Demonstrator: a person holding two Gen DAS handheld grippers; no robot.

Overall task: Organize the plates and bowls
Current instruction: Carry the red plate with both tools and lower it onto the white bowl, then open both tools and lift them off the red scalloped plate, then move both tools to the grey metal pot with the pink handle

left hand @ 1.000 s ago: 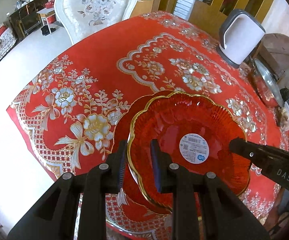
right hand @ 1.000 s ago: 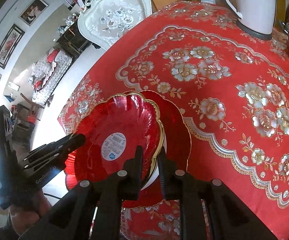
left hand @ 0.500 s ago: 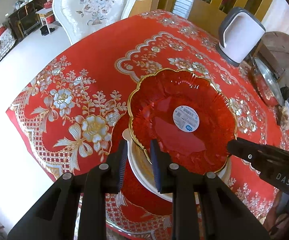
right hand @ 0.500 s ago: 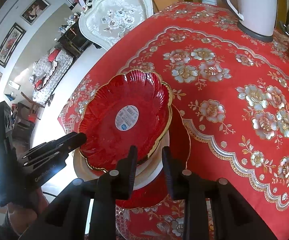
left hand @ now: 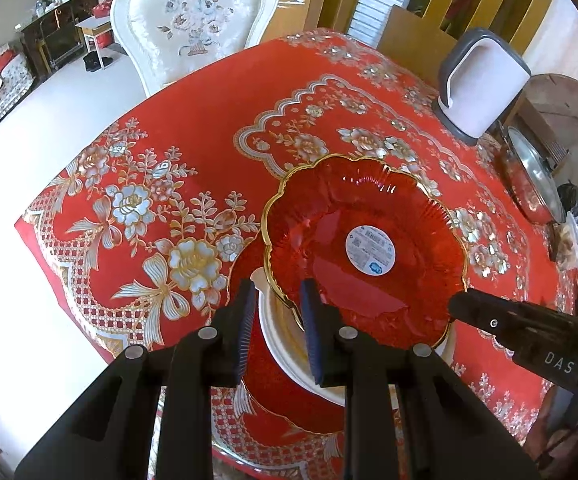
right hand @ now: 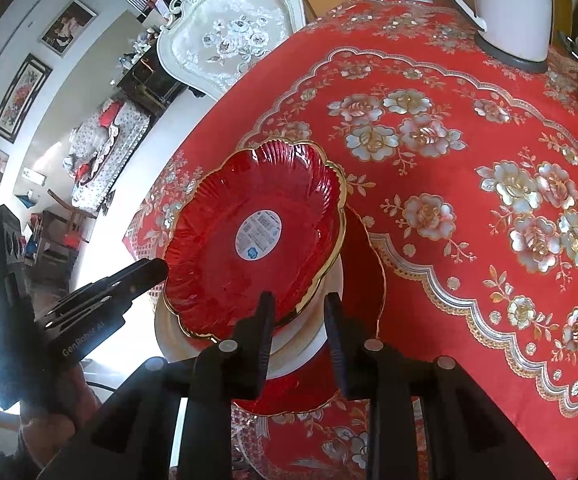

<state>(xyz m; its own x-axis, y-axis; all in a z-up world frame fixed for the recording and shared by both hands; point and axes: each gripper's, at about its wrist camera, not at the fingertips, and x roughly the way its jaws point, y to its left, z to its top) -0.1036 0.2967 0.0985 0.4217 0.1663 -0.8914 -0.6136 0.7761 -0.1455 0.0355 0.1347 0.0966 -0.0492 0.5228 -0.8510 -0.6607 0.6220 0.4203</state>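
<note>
On the red floral-clothed bench near its front edge, the red scalloped glass plate (left hand: 365, 248) now sits released atop the white bowl (left hand: 277, 332), both left gripper (left hand: 275, 320) and right gripper (right hand: 299, 328) spread, so this stacking step looks done.

The left gripper (left hand: 275, 312) points forward and down, its jaws parted with a clear gap between the ribbed pads (left hand: 245, 320); the left one stands free, the right one sits at a scalloped rim. Seen from the right wrist, it enters low from the left edge, a hand (right hand: 45, 420) wrapped around its black body. The right gripper (right hand: 297, 328) also tilts downward, jaws spread wide apart with nothing clamped between its fingers (right hand: 265, 328). From the left wrist its dark tip reaches in from the right edge
</note>
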